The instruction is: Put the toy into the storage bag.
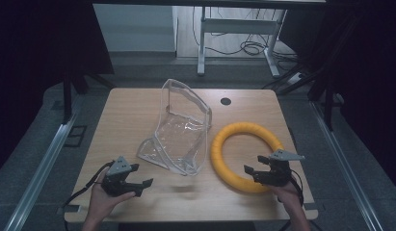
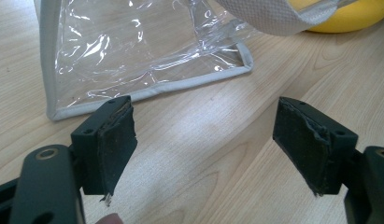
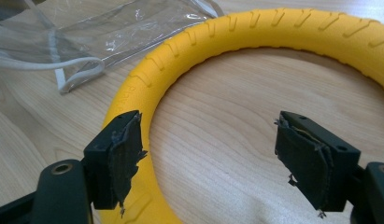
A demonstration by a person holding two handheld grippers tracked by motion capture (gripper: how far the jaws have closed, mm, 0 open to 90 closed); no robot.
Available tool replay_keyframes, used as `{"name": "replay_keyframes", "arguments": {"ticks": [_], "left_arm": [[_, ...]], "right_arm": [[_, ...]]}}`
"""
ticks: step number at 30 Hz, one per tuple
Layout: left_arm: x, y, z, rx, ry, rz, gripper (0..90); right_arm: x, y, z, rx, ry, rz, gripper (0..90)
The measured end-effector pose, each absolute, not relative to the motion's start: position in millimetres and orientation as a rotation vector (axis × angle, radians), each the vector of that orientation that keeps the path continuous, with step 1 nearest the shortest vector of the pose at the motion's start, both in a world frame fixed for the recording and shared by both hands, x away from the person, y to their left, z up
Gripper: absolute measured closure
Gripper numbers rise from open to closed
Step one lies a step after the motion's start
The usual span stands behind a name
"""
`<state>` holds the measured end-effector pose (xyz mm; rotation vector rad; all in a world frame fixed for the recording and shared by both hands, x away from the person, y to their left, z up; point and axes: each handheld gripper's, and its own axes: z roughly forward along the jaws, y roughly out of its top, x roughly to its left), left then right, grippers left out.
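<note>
Approach step, probably ring into bag. Right gripper (image 1: 253, 173) spread, empty, yellow ring (image 3: 255, 32) just ahead w/ near rim under its jaws. Left gripper (image 1: 141, 175) spread; clear bag (image 2: 133, 51) just ahead. Next: close right on rim.

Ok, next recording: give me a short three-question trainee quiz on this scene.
1. True or false: the right tool is shut on the yellow ring.
2. Which item lies nearer the left tool? A) the clear plastic bag B) the yellow ring
3. Fill in: both items rest on a ____ table.

Key:
1. False. In the right gripper view its jaws stand apart over the near part of the ring, pads not pressing on it.
2. A. In the left gripper view the bag's grey-edged corner lies just beyond the open jaws.
3. Wooden.
</note>
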<state>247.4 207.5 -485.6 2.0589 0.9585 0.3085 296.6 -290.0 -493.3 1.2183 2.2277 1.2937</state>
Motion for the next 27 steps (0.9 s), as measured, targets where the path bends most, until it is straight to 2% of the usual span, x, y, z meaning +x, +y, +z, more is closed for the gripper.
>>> {"name": "replay_keyframes", "arguments": {"ticks": [6,15,27], "left_arm": [[246.9,206.6,-485.7,2.058,0.96,0.301,21.2],[245.4,203.4,-484.1,2.072,0.946,0.3,21.3],[247.2,200.7,-488.7,2.098,0.946,0.294,21.3]], "right_arm": [[296.5,-287.4,-486.4,1.224,2.266,1.331,24.0],[300.5,-279.9,-460.7,1.076,2.408,1.154,26.6],[312.4,-266.8,-450.3,0.988,2.603,0.976,27.4]]}}
